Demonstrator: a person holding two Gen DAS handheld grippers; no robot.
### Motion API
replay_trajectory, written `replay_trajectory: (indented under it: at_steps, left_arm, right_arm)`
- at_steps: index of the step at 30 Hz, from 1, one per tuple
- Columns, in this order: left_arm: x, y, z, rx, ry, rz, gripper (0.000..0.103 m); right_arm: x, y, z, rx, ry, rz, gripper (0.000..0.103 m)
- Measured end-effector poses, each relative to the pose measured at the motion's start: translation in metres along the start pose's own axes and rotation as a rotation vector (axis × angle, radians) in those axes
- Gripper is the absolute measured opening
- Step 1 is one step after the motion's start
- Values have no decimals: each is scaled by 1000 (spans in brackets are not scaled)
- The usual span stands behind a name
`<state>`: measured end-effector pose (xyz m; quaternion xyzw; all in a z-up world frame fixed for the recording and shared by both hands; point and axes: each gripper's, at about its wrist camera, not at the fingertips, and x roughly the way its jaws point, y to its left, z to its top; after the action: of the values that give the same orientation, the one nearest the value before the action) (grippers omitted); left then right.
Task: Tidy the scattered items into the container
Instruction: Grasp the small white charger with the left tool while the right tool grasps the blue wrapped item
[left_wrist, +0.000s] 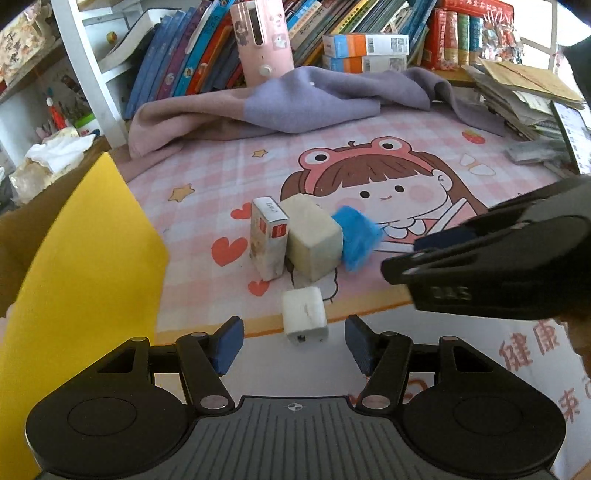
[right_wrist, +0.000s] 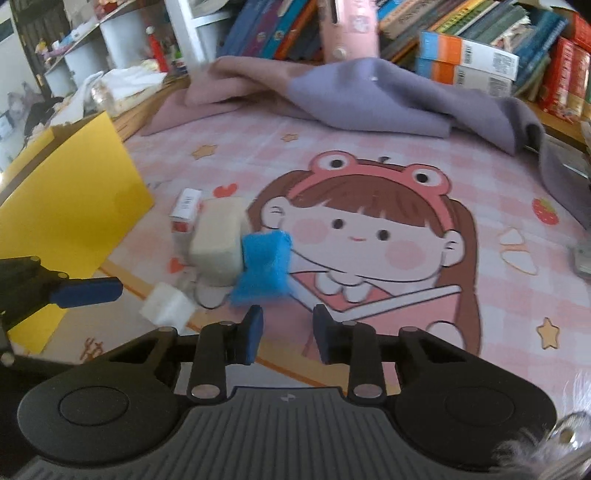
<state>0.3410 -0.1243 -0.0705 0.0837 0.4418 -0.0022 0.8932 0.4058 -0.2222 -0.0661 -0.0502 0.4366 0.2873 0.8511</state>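
Fingers of my left gripper stand spread wide, empty, with the white charger block sitting on the mat's orange border just ahead, between the blue pads but touching neither. My right gripper is also parted and holds nothing; its pads hover just short of the blue fuzzy piece.

That blue piece leans against the right side of the beige block, which in turn presses against the small printed carton on its left. All three huddle together on the pink cartoon mat, with the charger a little nearer me and apart from them.

To the left rises the yellow flap of the cardboard box; I cannot see inside it. A purple cloth lies bunched along the mat's far edge, before a row of books and a pink device.
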Motion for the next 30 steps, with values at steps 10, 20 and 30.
replay_trajectory:
  at_steps: [10, 20, 30]
  left_arm:
    - [15, 4, 7, -66, 6, -61, 27]
    - [14, 10, 6, -117, 15, -74, 24]
    - [2, 25, 4, -247, 5, -107, 24]
  right_arm:
    - [3, 5, 9, -140, -50, 3, 51]
    - [22, 20, 22, -316, -108, -9, 66]
    - [18, -4, 17, -222, -127, -16, 68]
